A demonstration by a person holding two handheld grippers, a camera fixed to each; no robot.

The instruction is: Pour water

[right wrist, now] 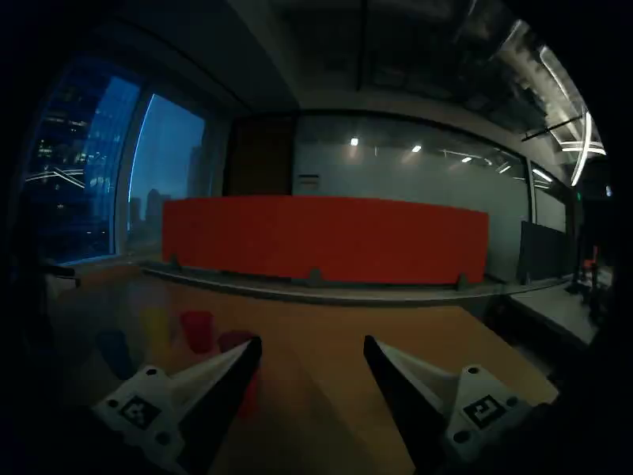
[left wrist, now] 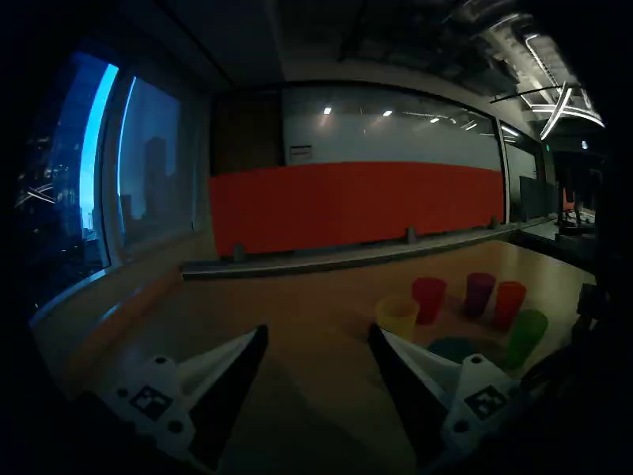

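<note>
Several coloured plastic cups stand clustered on a wooden table (left wrist: 316, 293): yellow (left wrist: 396, 315), red (left wrist: 429, 298), purple (left wrist: 479, 291), orange (left wrist: 509, 303), green (left wrist: 528, 332) and a low teal one (left wrist: 452, 348). My left gripper (left wrist: 316, 332) hovers open over the table, the cups just right of its right finger. In the right gripper view the cups sit at lower left: blue (right wrist: 115, 348), yellow (right wrist: 156, 324), red (right wrist: 197, 328), and a dark one (right wrist: 234, 340) partly hidden by the left finger. My right gripper (right wrist: 312, 342) is open with nothing in it. I cannot tell whether any cup holds water.
The room is dim. A long red partition (left wrist: 356, 206) stands along the table's far edge. Large windows (left wrist: 150, 182) run along the left side. A second desk (right wrist: 554, 305) lies to the right, beyond the table's edge.
</note>
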